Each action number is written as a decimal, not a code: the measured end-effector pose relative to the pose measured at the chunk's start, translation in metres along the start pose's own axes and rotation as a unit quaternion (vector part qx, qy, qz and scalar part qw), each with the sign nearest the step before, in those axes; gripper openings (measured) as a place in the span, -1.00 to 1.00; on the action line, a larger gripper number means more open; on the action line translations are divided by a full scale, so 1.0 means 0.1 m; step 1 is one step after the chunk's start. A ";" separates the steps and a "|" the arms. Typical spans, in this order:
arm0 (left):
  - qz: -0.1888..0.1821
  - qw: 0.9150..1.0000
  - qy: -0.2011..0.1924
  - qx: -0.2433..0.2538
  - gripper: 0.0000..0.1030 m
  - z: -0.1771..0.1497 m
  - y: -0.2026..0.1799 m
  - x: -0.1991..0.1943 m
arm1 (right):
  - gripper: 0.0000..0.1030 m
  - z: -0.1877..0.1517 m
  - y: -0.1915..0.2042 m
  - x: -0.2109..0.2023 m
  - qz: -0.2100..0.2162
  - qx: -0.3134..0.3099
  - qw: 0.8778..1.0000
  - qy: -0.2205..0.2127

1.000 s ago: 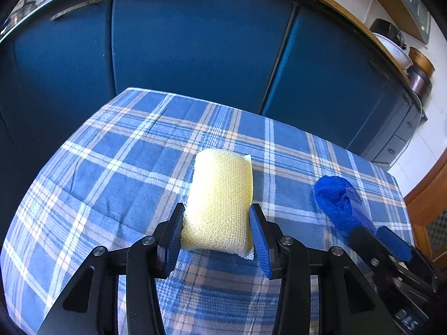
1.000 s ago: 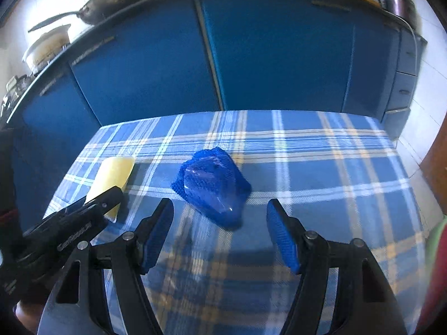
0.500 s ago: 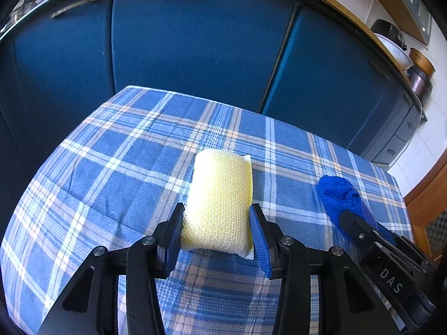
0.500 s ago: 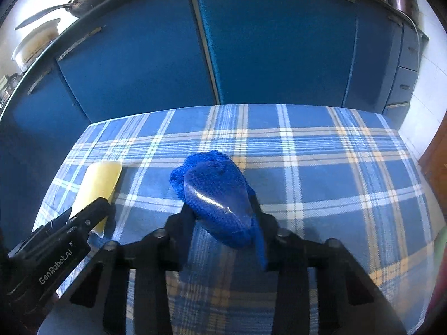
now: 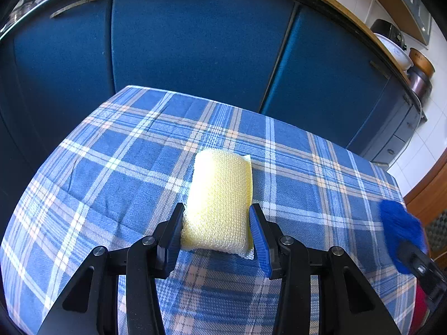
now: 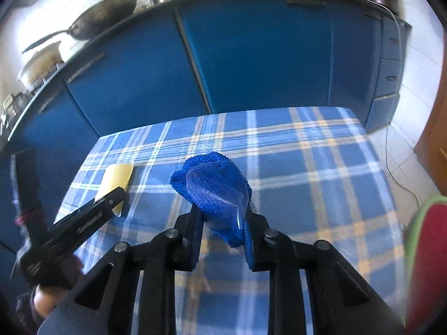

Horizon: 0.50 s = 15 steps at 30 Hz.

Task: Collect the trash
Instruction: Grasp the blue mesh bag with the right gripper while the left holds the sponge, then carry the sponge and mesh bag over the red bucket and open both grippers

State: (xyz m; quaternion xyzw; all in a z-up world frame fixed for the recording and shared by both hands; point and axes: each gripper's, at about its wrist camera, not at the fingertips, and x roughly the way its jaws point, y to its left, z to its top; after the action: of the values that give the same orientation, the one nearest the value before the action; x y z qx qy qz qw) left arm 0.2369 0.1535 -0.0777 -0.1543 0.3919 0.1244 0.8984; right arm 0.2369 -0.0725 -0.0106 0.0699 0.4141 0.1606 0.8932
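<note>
A yellow mesh sponge (image 5: 220, 195) lies on the blue plaid tablecloth (image 5: 111, 178). My left gripper (image 5: 216, 220) is shut on its near end, a pad pressed against each long side. A blue mesh scrubber with clear film over it (image 6: 215, 192) sits between my right gripper's (image 6: 222, 220) closing jaws, pinched by both pads and raised off the cloth. In the left wrist view the same blue scrubber (image 5: 399, 229) shows blurred at the far right. From the right wrist, the yellow sponge (image 6: 116, 178) and the left gripper's finger (image 6: 92, 217) appear at the left.
Blue cabinet doors (image 5: 195, 50) stand close behind the table's far edge. A wok (image 6: 103, 19) and a pot (image 6: 42, 64) sit on the counter above. A red and green object (image 6: 427, 251) fills the right wrist view's right edge. A thin cable (image 6: 396, 176) runs across the tiled floor.
My right gripper's jaws have closed onto the blue scrubber and carried it up off the cloth, toward the right. The left gripper and yellow sponge have stayed put.
</note>
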 end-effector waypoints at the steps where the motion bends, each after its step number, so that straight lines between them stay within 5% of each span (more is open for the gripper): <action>1: 0.000 1.000 0.000 0.000 -0.09 0.00 0.00 0.00 | -0.48 -0.03 -0.04 -0.08 -0.002 0.004 1.000 -0.004; 15: -0.001 1.000 -0.003 0.006 -0.09 -0.01 -0.04 -0.03 | -0.48 -0.47 -0.77 -1.31 -0.052 0.080 0.992 -0.079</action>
State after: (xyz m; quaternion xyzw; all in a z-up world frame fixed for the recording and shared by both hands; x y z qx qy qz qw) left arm 0.2360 0.1491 -0.0751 -0.1487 0.3896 0.1214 0.9007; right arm 0.1394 -0.1905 0.0325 0.1321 0.3569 0.0742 0.9218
